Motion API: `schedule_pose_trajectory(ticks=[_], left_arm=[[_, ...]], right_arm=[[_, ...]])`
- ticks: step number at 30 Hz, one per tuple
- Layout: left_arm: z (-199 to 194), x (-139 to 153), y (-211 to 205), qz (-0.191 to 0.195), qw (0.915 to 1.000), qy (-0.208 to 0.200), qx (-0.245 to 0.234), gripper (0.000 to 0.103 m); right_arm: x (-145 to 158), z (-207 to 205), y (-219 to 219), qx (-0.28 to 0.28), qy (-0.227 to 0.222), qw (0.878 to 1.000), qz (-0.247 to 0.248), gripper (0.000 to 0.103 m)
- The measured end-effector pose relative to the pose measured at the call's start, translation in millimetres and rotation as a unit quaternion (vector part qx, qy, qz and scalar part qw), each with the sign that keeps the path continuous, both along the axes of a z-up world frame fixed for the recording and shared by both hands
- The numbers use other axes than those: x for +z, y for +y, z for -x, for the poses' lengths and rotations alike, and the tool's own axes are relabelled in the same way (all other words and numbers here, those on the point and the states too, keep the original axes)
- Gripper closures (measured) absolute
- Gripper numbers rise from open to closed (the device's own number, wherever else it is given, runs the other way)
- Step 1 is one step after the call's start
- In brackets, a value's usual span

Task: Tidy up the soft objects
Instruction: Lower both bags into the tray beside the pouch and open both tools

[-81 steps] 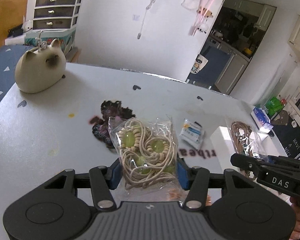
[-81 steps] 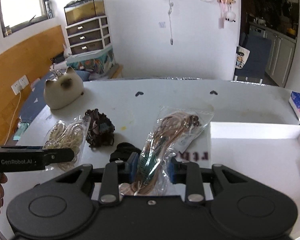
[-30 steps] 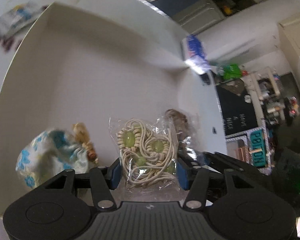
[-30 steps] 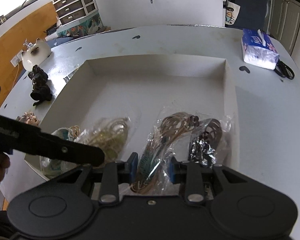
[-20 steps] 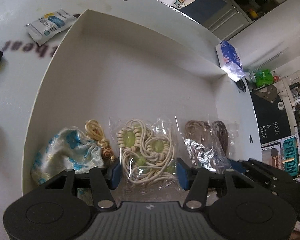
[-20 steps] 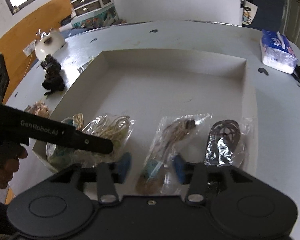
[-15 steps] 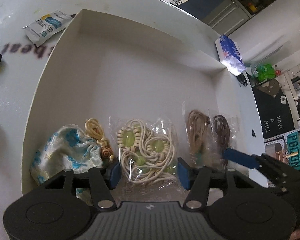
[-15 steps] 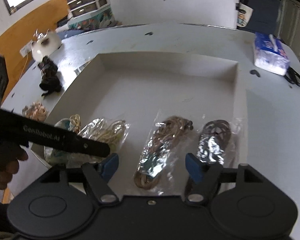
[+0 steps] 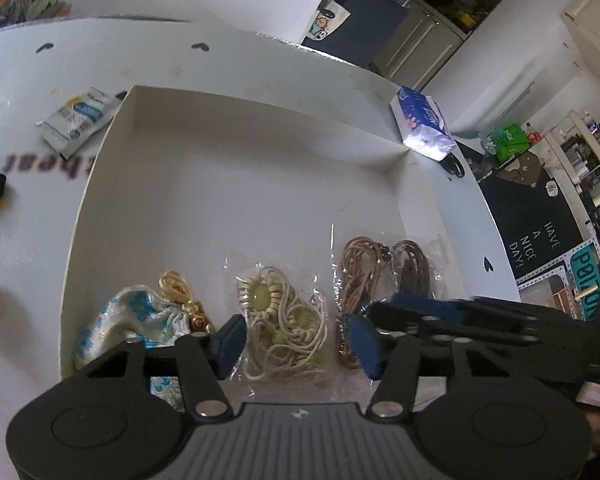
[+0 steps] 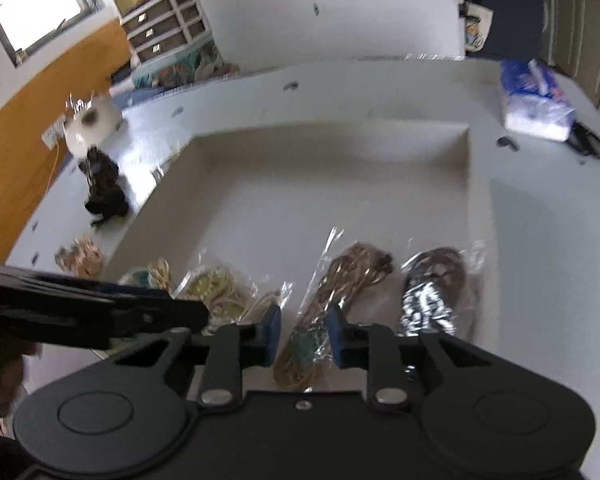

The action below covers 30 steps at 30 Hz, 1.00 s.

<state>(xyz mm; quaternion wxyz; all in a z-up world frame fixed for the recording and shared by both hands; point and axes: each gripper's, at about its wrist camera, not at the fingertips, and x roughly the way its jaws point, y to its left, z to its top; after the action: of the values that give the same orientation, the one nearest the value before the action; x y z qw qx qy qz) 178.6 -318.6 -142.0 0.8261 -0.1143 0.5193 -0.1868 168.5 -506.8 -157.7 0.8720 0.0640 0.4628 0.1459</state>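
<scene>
With jaws spread and gripping nothing, left claw (image 9: 296, 346) hangs over the cream cord bag (image 9: 286, 326), which lies flat on the box floor. Right claw (image 10: 302, 334) likewise open, straddling the tan cord bag (image 10: 340, 292), apparently not pinching it; view blurred. Bags sit side by side along near wall of white box (image 9: 240, 120), likely to leave room for the dark bundle (image 10: 104, 188) on the counter (image 10: 540, 220).

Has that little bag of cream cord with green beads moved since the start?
Yes. The cream cord bag began on the table left of the white box; it now lies inside, along the near wall, and the left hand-held gripper has opened.
</scene>
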Motion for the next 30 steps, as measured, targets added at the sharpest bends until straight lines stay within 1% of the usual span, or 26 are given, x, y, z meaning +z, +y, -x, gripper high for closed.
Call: schedule_pose_trajectory(ticks=[3, 5, 7, 9, 11, 13, 18, 21, 25, 26, 28, 30], left_arm=[[2, 3, 2, -0.004, 1.0000, -0.004, 0.001, 0.052], [3, 3, 5, -0.008, 0.9999, -0.003, 0.006, 0.053], [3, 2, 4, -0.009, 0.9999, -0.003, 0.009, 0.057], [2, 1, 4, -0.009, 0.9999, -0.001, 0.006, 0.064], [2, -2, 2, -0.008, 1.0000, 0.004, -0.001, 0.069], [1, -4, -2, -0.008, 0.9999, 0.009, -0.010, 0.070], [-1, -16, -6, -0.024, 0.9991, 0.026, -0.021, 0.071], [-2, -22, -6, -0.024, 0.9991, 0.027, -0.022, 0.071], [2, -19, -7, -0.028, 0.9992, 0.017, -0.024, 0.071], [3, -17, -7, -0.027, 0.9993, 0.013, -0.025, 0.070], [6, -12, -7, -0.024, 0.9993, 0.002, -0.028, 0.067], [11, -5, -7, -0.025, 0.9991, -0.013, -0.033, 0.055]], right_arm=[[-15, -4, 7, 0.014, 0.020, 0.999, 0.029, 0.078], [-20, -2, 8, 0.025, 0.022, 0.999, 0.040, 0.080], [-21, 1, 8, 0.036, 0.022, 0.998, 0.049, 0.082], [-23, 2, 6, 0.039, 0.027, 0.998, 0.052, 0.082], [-22, 3, 5, 0.037, 0.029, 0.997, 0.054, 0.082], [-16, 6, 3, 0.030, 0.024, 0.998, 0.045, 0.080], [0, 17, -2, 0.008, 0.007, 1.000, 0.027, 0.079], [10, 24, -5, 0.001, -0.003, 1.000, 0.024, 0.079], [18, 31, -7, -0.009, -0.012, 1.000, 0.027, 0.079], [19, 32, -8, -0.010, -0.014, 0.999, 0.028, 0.078], [23, 36, -9, -0.015, -0.021, 0.999, 0.030, 0.074], [27, 39, -10, -0.021, -0.027, 0.999, 0.032, 0.071]])
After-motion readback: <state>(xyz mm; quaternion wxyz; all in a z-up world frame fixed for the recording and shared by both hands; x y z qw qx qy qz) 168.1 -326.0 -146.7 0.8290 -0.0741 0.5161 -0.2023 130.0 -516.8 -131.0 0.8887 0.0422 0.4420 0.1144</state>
